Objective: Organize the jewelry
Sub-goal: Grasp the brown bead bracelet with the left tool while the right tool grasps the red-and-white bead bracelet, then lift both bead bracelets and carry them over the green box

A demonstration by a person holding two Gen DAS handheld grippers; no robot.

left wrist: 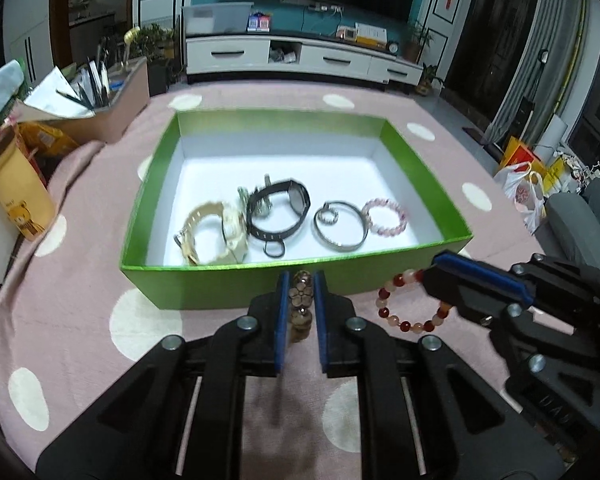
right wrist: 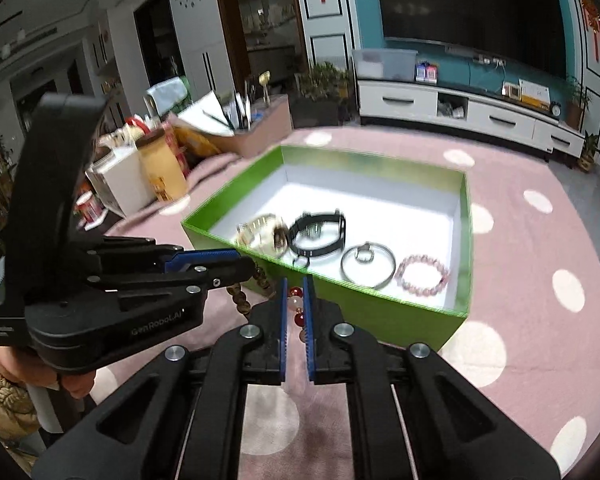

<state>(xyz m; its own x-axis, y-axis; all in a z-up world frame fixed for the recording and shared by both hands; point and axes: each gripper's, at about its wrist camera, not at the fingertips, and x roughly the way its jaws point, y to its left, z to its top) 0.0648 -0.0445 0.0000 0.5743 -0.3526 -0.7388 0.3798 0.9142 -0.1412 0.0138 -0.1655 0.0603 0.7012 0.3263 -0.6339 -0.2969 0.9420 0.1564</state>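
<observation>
My left gripper (left wrist: 302, 276) is shut on a brown bead bracelet (left wrist: 300, 300) with a carved flower bead, held just above the cloth before the green box (left wrist: 220, 284). To its right, my right gripper (left wrist: 436, 266) is shut on a red-and-white bead bracelet (left wrist: 412, 308) that hangs as a loop. In the right wrist view the right gripper (right wrist: 296, 280) pinches those red and white beads (right wrist: 296, 304), and the left gripper (right wrist: 248, 266) with its brown beads (right wrist: 240, 300) is at the left. In the box lie a beige watch (left wrist: 216, 232), a black watch (left wrist: 280, 208), a silver bangle (left wrist: 340, 226) and a pink bracelet (left wrist: 384, 216).
A pink cloth with white dots (left wrist: 80, 280) covers the table. At the left stand a beige bottle (left wrist: 20, 192), a white carton and a pink holder with pens (left wrist: 100, 112). Plastic bags (left wrist: 528, 192) lie beyond the right edge. A small ring (left wrist: 327, 216) sits inside the bangle.
</observation>
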